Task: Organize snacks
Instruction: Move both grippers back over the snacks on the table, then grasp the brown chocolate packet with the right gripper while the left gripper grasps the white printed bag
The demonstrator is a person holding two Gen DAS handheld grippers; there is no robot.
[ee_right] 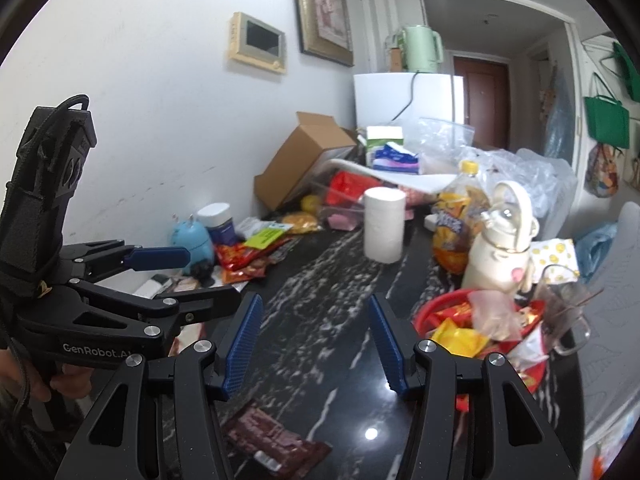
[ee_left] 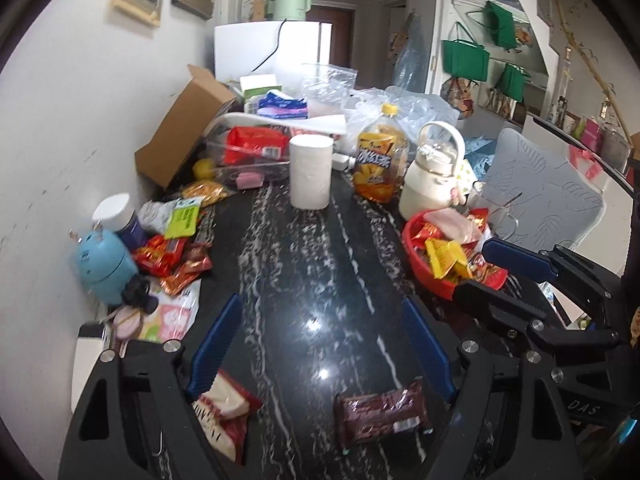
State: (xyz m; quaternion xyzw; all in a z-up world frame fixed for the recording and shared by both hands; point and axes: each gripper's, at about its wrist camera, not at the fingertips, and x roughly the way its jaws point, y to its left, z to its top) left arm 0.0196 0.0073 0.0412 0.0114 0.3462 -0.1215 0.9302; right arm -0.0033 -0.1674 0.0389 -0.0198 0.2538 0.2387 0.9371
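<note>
both tools are apart and empty. the brown snack pack (ee_left: 380,414) lies flat on the near counter (ee_left: 312,264), just ahead of my left tool (ee_left: 320,344). i judge it light, crinkly and slippery; my right tool (ee_right: 316,344) should pinch across its short width.

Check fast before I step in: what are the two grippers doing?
Left gripper: jaws open, holding nothing.
Right gripper: jaws open, holding nothing.

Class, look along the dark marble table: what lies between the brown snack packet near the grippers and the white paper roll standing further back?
Nothing: between the brown snack packet and the white paper roll only bare marble table shows, clearest in the left wrist view.
</note>
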